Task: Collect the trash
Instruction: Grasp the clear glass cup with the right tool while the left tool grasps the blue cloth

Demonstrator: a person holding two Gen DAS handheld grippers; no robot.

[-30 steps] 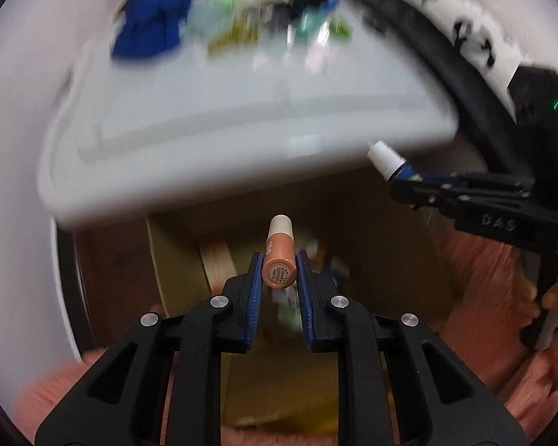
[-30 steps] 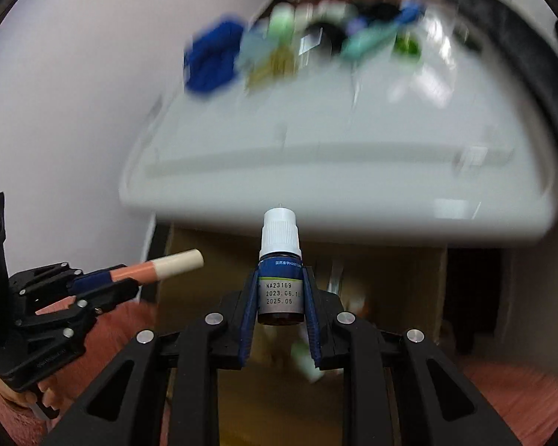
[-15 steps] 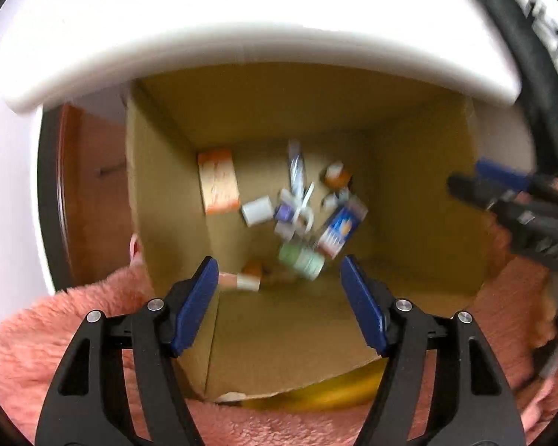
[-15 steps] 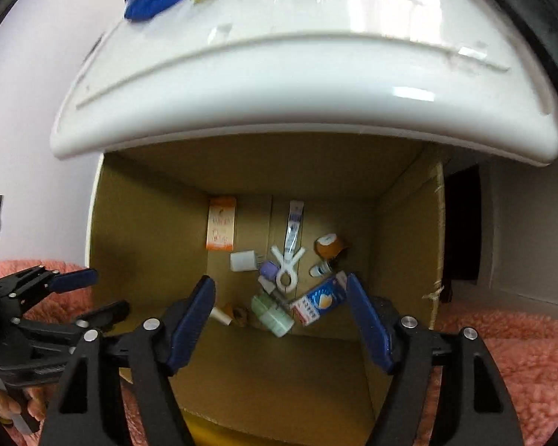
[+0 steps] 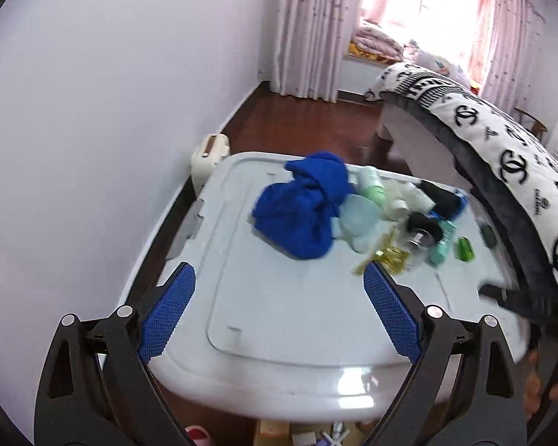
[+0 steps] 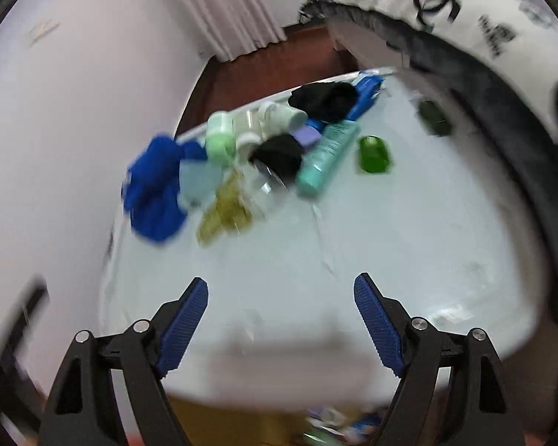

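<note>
My left gripper [image 5: 278, 275] hangs over the near part of a pale plastic bin lid [image 5: 279, 327], its jaws opening with nothing between them. My right gripper [image 6: 281, 282] is over the same lid [image 6: 390, 241], its jaws also opening and empty. At the lid's far side lies a pile of trash: a blue cloth [image 5: 301, 208] [image 6: 152, 189], a pale green bottle [image 5: 372, 186] [image 6: 219, 137], a teal tube [image 6: 327, 156], a small green bottle [image 5: 464, 248] [image 6: 374, 154], a yellow wrapper [image 5: 387, 256] [image 6: 223, 212] and a black-capped jar [image 5: 422, 228]. The right wrist view is blurred.
A cardboard box [image 6: 264, 423] with small items sits under the lid's near edge and shows at the bottom of both views. A bed with a black-and-white cover [image 5: 502, 133] runs along the right. A white wall stands at the left. A hand [image 5: 535, 386] shows at the right edge.
The left gripper let go of an orange tube and the right of a small bottle over the box. Both opened wide, then swung up to face the lid and the pile.
</note>
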